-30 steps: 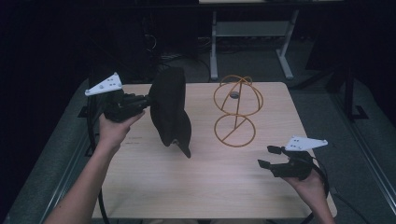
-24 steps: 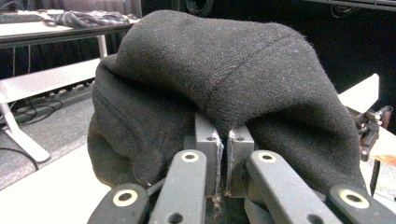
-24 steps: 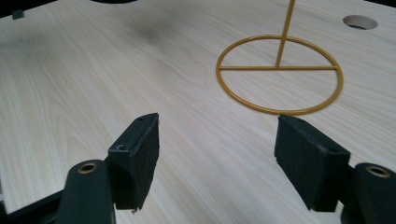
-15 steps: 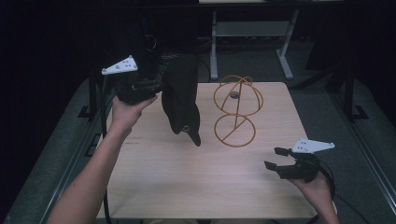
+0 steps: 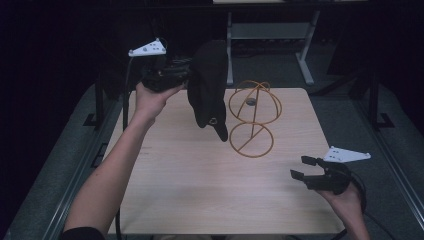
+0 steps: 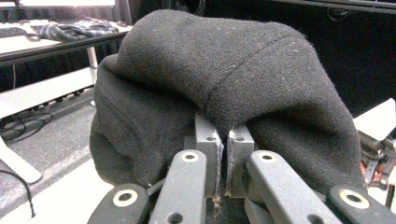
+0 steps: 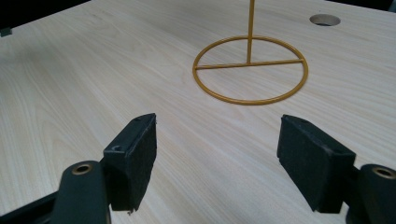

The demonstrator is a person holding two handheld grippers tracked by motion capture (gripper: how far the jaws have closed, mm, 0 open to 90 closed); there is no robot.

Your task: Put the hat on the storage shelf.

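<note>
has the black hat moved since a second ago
Yes. The left gripper has lifted the black hat off the table, up and closer to the gold wire stand.

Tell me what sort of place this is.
Likely a lab or workshop set up for recording. A plain wooden table stands among black curtains, with another desk frame behind it, cables lying on the grey floor, and a keyboard on a side desk.

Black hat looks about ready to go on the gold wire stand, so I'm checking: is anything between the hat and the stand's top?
Nothing visible. The black hat hangs from the left gripper, just left of the wire stand; its dome is bare.
</note>
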